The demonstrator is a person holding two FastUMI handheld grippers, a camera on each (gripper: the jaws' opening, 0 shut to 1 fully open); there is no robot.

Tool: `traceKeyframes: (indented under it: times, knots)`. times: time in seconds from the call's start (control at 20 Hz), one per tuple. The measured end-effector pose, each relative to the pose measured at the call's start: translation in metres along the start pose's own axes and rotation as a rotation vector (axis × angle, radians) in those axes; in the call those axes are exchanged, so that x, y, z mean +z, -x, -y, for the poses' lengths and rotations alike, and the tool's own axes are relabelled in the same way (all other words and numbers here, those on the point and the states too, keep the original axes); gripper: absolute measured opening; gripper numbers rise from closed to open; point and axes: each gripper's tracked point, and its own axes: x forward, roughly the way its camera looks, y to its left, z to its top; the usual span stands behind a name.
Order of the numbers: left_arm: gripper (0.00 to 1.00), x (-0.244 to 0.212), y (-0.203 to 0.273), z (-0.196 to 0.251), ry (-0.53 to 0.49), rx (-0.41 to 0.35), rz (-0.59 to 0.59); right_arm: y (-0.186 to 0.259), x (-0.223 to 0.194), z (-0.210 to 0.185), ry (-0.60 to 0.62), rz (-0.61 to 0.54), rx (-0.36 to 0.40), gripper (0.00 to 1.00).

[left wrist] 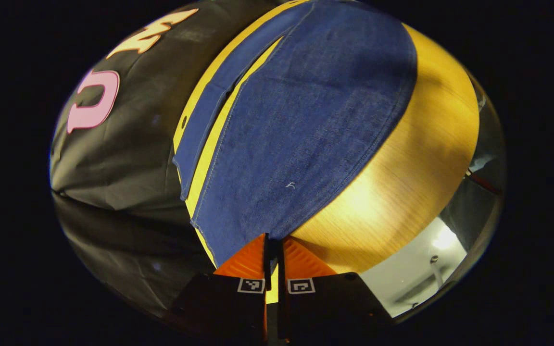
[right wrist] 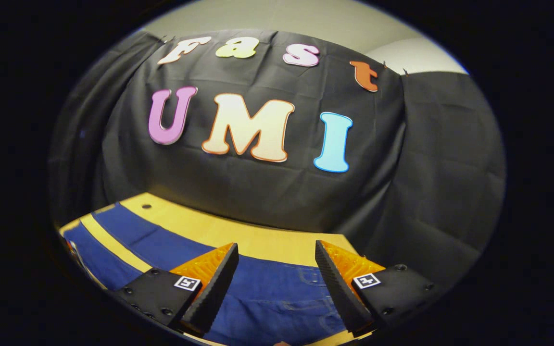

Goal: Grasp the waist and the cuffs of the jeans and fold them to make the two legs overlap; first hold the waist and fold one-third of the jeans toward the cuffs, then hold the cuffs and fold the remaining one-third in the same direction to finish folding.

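Blue jeans (left wrist: 306, 120) lie flat on a yellow wooden table (left wrist: 411, 158), with the two legs apart and a strip of table between them. In the left gripper view the near leg's cuff corner reaches my left gripper (left wrist: 273, 240), whose fingers are pressed together on it at the table's edge. The far leg (left wrist: 209, 110) lies along the table's back edge. In the right gripper view the jeans' waist (right wrist: 277, 298), with a pocket seam, lies right under my right gripper (right wrist: 275, 245), which hangs open just above the cloth with nothing between its fingers.
Black cloth wall (right wrist: 402, 192) stands close behind the table's back edge (right wrist: 238, 235). A small hole (right wrist: 146, 206) sits in the tabletop near the far leg. Pale floor (left wrist: 416, 269) shows beyond the table's near edge in the left gripper view.
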Motion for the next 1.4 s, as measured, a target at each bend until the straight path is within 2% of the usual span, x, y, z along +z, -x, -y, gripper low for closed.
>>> traceKeyframes:
  times: [0.1, 0.3, 0.45, 0.65, 0.75, 0.85, 0.95, 1.0, 1.05, 1.1, 1.15, 1.2, 1.3, 1.4]
  knots:
    - [0.01, 0.004, 0.001, 0.0, 0.005, -0.001, 0.004, 0.011, -0.022, 0.017, 0.102, -0.028, -0.007, 0.99]
    - [0.0, 0.002, 0.0, -0.001, -0.029, 0.007, 0.004, 0.034, -0.078, 0.037, 0.29, -0.12, 0.077, 0.99]
    - [0.0, 0.0, 0.001, -0.001, -0.066, 0.009, -0.009, 0.049, -0.11, 0.046, 0.39, -0.145, 0.12, 0.99]
    - [0.0, -0.003, -0.001, -0.002, -0.082, 0.031, -0.04, 0.067, -0.164, 0.039, 0.598, -0.179, 0.247, 0.99]
    - [0.0, -0.002, -0.002, -0.003, -0.089, 0.059, -0.047, 0.066, -0.205, 0.038, 0.682, -0.295, 0.33, 0.96]
    - [0.0, -0.003, -0.005, -0.004, -0.085, 0.087, -0.057, 0.069, -0.24, 0.042, 0.719, -0.349, 0.361, 0.97]
    - [0.0, -0.003, -0.004, -0.004, -0.079, 0.099, -0.073, 0.076, -0.255, 0.043, 0.835, -0.321, 0.372, 0.97]
    - [0.0, -0.003, -0.005, -0.003, -0.068, 0.102, -0.076, 0.074, -0.258, 0.041, 0.912, -0.293, 0.384, 1.0]
    - [0.0, -0.004, -0.004, -0.003, -0.056, 0.103, -0.084, 0.074, -0.26, 0.037, 0.988, -0.26, 0.405, 0.97]
    - [0.0, -0.003, -0.005, -0.003, -0.05, 0.104, -0.087, 0.076, -0.265, 0.028, 1.049, -0.236, 0.439, 1.0]
    - [0.0, -0.002, -0.006, -0.005, -0.051, 0.106, -0.091, 0.079, -0.274, 0.02, 1.087, -0.222, 0.486, 0.97]
    - [0.0, -0.001, -0.006, -0.005, -0.056, 0.107, -0.092, 0.08, -0.285, 0.016, 1.115, -0.221, 0.524, 1.0]
    - [0.0, -0.004, -0.004, -0.003, -0.06, 0.11, -0.092, 0.079, -0.283, 0.017, 1.129, -0.21, 0.531, 0.91]
    - [0.0, -0.004, -0.004, -0.002, -0.061, 0.107, -0.093, 0.074, -0.285, 0.018, 1.095, -0.24, 0.515, 0.89]
